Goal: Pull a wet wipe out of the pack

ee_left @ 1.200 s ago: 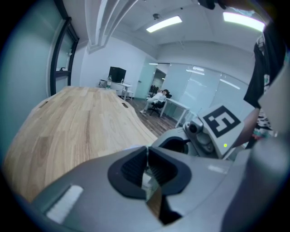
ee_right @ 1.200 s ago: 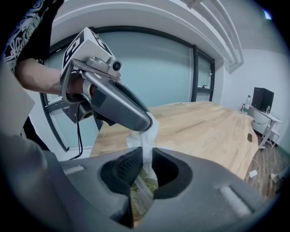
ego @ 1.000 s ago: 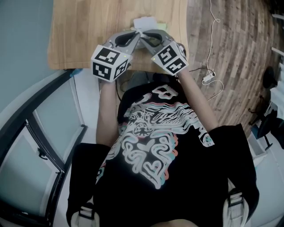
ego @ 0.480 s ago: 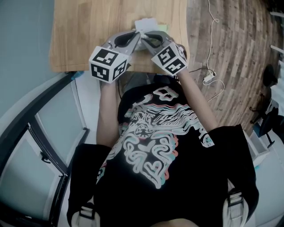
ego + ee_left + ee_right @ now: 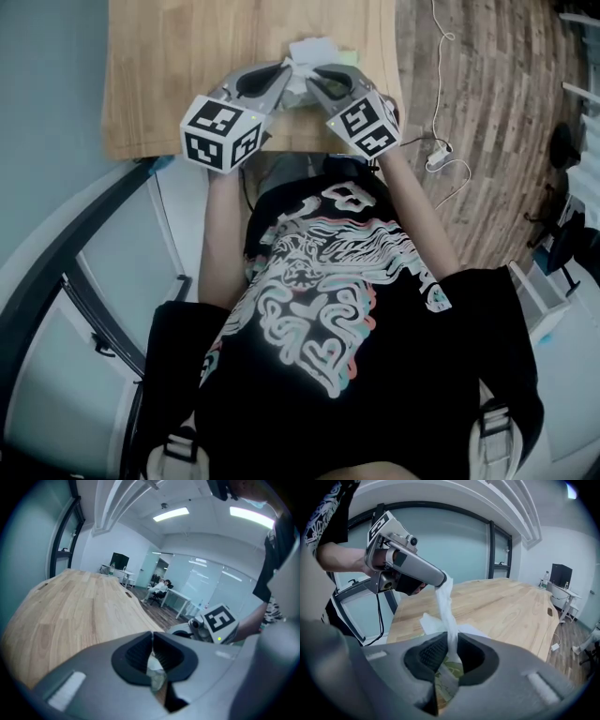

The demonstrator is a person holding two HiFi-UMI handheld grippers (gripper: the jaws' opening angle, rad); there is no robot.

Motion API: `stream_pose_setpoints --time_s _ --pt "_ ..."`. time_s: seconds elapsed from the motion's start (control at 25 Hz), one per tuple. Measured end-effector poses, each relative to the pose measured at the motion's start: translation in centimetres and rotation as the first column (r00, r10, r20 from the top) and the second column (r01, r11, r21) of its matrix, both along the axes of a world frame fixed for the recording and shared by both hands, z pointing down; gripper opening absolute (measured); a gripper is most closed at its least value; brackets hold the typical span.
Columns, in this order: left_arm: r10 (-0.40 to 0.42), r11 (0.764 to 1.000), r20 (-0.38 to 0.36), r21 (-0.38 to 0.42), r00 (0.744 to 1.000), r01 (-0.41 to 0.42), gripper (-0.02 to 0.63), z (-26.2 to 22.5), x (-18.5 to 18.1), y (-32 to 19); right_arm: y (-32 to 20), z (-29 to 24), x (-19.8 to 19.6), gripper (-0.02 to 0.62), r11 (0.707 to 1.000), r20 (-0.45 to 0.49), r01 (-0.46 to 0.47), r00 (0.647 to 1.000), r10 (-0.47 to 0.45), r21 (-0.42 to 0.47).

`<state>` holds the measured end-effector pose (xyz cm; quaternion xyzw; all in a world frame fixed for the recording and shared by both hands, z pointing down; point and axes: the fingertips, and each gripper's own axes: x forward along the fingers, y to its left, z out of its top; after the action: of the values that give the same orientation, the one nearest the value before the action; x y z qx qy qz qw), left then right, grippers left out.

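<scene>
Left gripper (image 5: 152, 638) jaws pinch shut on the wipe (image 5: 448, 606), which stretches up from the pack (image 5: 449, 676). Right gripper (image 5: 451, 643) jaws, half apart, clamp the pack on the worktop (image 5: 169, 66).

The pack (image 5: 451, 674) lies on the table (image 5: 169, 84) between the right gripper (image 5: 314, 79) jaws, its wipe (image 5: 448, 606) rising left to the left gripper (image 5: 443, 579).

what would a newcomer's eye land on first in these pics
The white wet wipe, stretched into a twisted strip in the middle of the right gripper view, running from the pack up to the shut tip of the left gripper. Next, the right gripper clamped on that green-patterned pack over the wooden table.
</scene>
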<state>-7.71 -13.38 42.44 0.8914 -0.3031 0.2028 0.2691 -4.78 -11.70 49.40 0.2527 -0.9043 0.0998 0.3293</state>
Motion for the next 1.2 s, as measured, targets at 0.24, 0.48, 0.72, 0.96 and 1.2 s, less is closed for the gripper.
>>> stream_pose_setpoints --time_s 0.24,0.48,0.72,0.96,1.2 --pt "0.018 1.000 -0.015 -0.007 1.000 -0.019 -0.003 0.1 -0.7 -0.5 -0.3 0.3 0.3 0.061 0.999 0.004 -0.043 0.999 0.043 -0.018" --pt "0.047 0.999 -0.027 -0.012 0.999 -0.047 -0.002 0.4 -1.1 -0.8 -0.5 0.4 0.3 0.061 0.997 -0.010 -0.074 0.997 0.073 -0.017" --pt "0.058 0.998 -0.043 -0.015 0.997 -0.059 -0.002 0.7 -1.4 -1.0 -0.5 0.1 0.6 0.061 0.997 -0.024 -0.079 0.997 0.080 0.018" --pt "0.064 0.998 -0.033 -0.019 0.997 -0.064 -0.003 1.5 -2.1 -1.0 -0.4 0.2 0.6 0.061 0.995 -0.005 -0.093 0.996 0.094 0.044" --pt "0.046 0.999 -0.032 -0.022 0.998 -0.047 -0.003 2.0 -3.4 -1.3 -0.6 0.4 0.5 0.061 0.994 -0.016 -0.103 0.995 0.103 0.048"
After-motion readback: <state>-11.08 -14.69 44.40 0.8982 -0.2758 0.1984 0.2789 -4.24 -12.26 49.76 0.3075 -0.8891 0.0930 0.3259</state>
